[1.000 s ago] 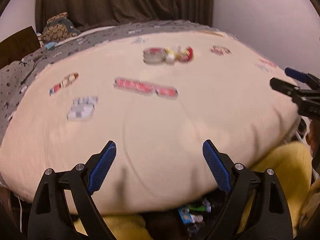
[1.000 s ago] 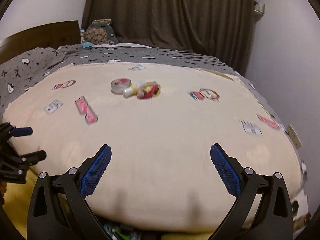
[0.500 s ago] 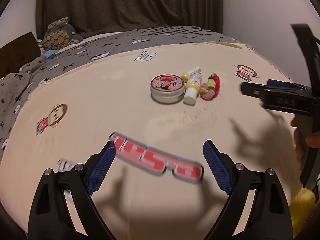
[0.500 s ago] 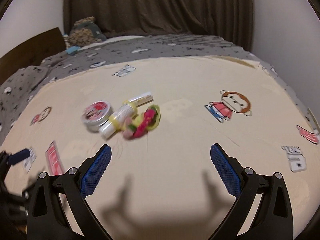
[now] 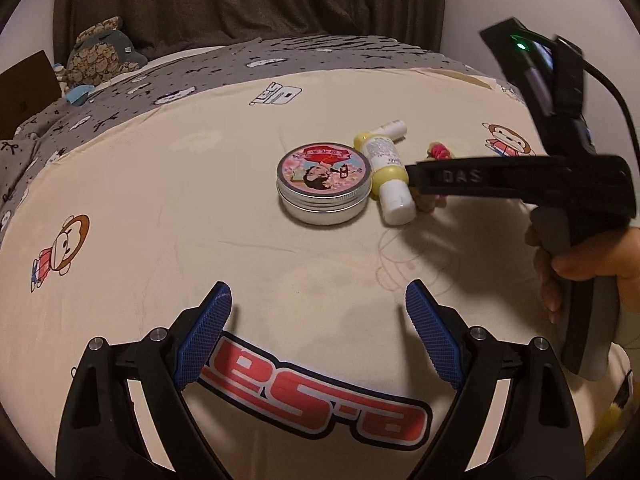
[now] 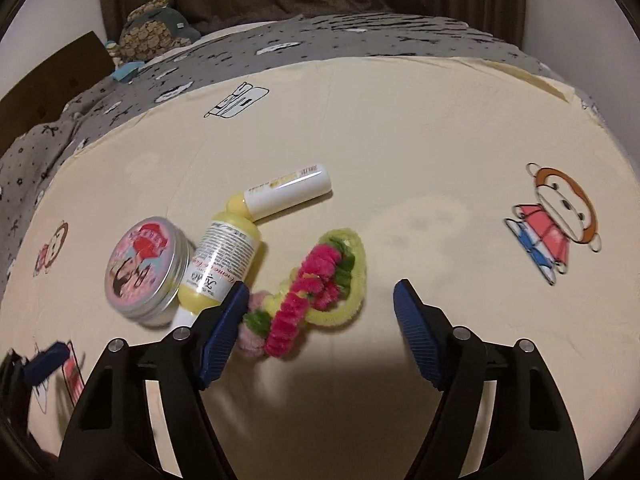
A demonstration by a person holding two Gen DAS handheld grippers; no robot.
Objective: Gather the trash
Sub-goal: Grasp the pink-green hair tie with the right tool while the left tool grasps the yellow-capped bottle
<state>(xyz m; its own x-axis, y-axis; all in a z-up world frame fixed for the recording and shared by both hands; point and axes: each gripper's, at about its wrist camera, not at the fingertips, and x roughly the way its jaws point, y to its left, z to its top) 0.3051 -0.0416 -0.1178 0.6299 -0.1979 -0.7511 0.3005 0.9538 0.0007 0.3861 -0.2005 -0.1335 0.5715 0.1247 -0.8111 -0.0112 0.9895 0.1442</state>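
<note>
On the cream bedspread (image 5: 200,200) lie a round silver tin with a pink lid (image 5: 322,184), a yellow bottle (image 5: 386,172), a white tube (image 6: 288,190) and a tangle of pink, green and yellow pipe cleaners (image 6: 316,280). My right gripper (image 6: 318,320) is open just above the pipe cleaners, its left finger over their near end and beside the yellow bottle (image 6: 222,264). The tin shows at its left (image 6: 146,266). My left gripper (image 5: 318,336) is open and empty, short of the tin. The right gripper's body (image 5: 520,184) hides most of the pipe cleaners in the left wrist view.
A grey patterned blanket (image 5: 160,76) covers the far half of the bed. A plush toy (image 5: 104,56) sits at the far left by a dark headboard (image 6: 52,88). Dark curtains (image 5: 240,0) and a white wall stand behind.
Both grippers have moved forward over the bed toward the pile. The right gripper has come down close over the pipe cleaners. Both jaws stay open.
</note>
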